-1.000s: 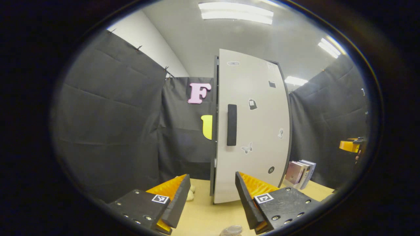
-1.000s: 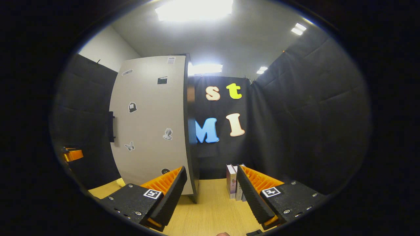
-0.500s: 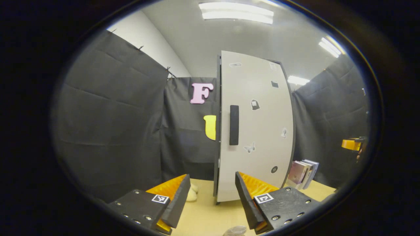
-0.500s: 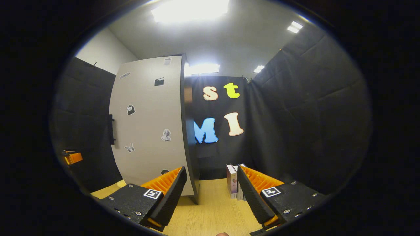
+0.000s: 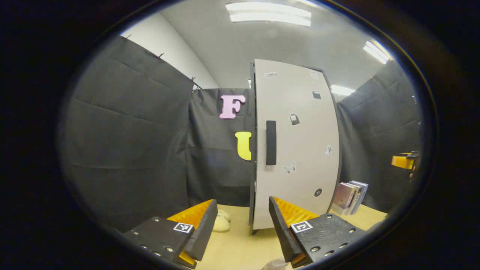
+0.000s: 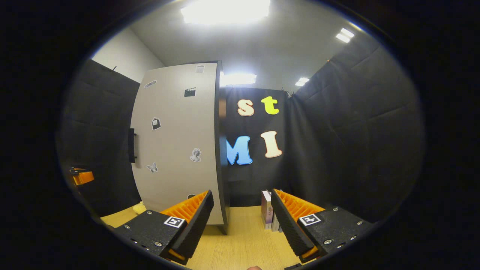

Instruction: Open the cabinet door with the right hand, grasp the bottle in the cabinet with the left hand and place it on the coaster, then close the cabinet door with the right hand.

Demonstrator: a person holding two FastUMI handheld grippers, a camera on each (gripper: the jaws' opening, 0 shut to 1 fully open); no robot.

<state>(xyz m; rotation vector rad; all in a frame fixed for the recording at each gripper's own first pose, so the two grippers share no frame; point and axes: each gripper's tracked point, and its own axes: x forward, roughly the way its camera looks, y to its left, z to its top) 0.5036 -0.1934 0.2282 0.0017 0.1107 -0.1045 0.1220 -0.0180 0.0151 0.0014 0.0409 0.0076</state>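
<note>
A tall cabinet stands on the wooden table, its white door (image 5: 300, 150) closed, so the inside is hidden. The door carries small stickers and a black vertical handle (image 5: 270, 142) near its left edge. My left gripper (image 5: 242, 204) is open and empty, low over the table and well short of the cabinet. A pale round disc (image 5: 275, 264), perhaps the coaster, lies at the bottom edge between its fingers. In the right gripper view the door (image 6: 176, 150) sits left of centre with the handle (image 6: 131, 145) at its far side. My right gripper (image 6: 242, 195) is open and empty, off the door's right edge.
Several books (image 5: 350, 193) lean to the right of the cabinet, also seen as books (image 6: 267, 210) by the right finger. A small cream object (image 5: 221, 223) lies left of the cabinet's foot. The other gripper (image 5: 403, 161) shows far right. Black cloth walls close the booth.
The cabinet has slid a little to the right in both views as the grippers shifted. Both grippers stay open and the door stays closed.
</note>
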